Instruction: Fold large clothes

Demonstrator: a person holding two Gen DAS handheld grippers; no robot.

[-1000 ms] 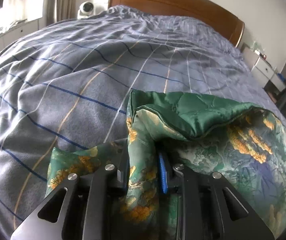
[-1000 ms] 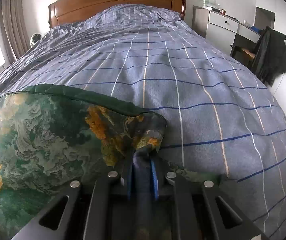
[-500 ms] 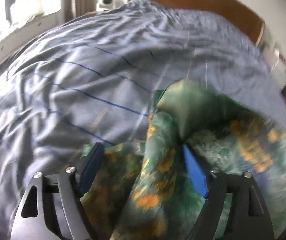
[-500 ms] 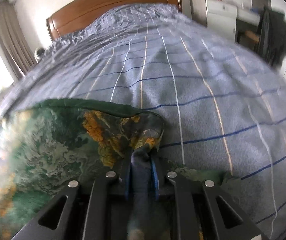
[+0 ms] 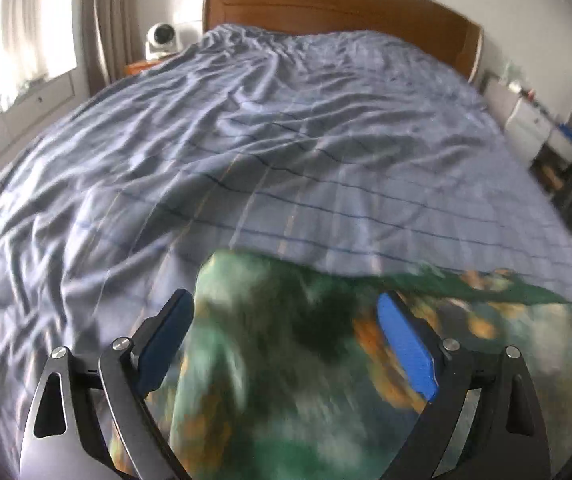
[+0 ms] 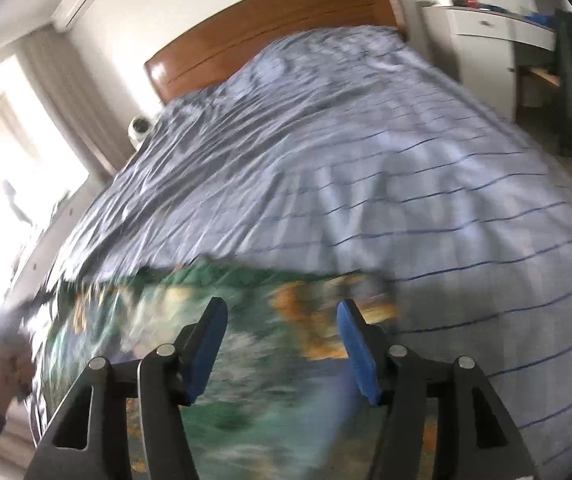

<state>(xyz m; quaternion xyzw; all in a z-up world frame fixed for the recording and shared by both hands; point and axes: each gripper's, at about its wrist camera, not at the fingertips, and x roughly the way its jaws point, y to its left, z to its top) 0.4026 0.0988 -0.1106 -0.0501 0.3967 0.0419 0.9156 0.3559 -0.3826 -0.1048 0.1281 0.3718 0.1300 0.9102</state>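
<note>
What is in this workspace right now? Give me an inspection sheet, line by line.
Surface: bed with a wrinkled striped blue cover.
Job's things: green patterned garment lying on the near end of the bed, blurred.
Clutter: nothing seen on the bed.
Grippers: left gripper open over the garment; right gripper open over it, gripping nothing.
Cables: nothing seen.
Surroundings: wooden headboard, white fan, curtains, white cabinet.
</note>
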